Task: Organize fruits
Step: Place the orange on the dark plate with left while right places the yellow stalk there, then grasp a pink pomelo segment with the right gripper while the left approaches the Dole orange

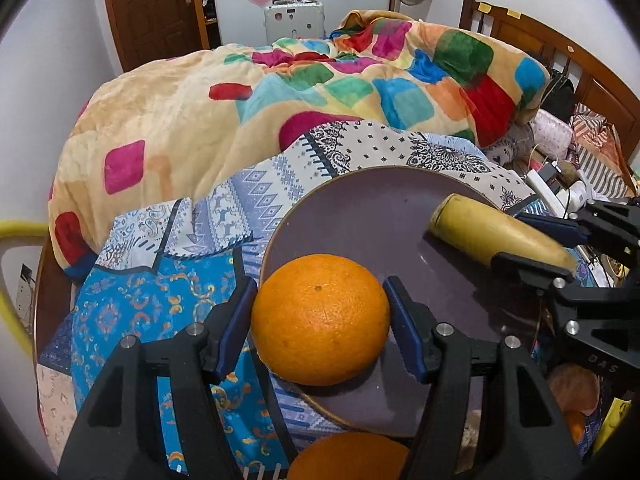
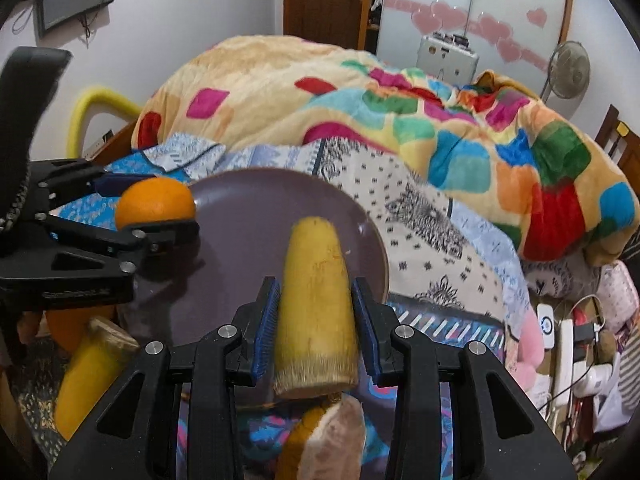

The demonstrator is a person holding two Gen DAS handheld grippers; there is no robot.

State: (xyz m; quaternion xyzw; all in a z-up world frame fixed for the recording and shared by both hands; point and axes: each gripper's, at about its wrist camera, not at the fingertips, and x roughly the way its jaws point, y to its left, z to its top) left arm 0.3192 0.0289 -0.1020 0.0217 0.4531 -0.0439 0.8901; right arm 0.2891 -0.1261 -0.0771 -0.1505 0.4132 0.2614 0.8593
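Clamped in the left gripper, an orange hangs over the near-left rim of the purple plate, which lies on a soft, patterned bedspread. Opposite, the right gripper is closed on a yellow, banana-like fruit above the plate's near-right rim. Let go this close to the edge, the round orange would likely roll onto the bedding; the plate could also tip on its soft footing.
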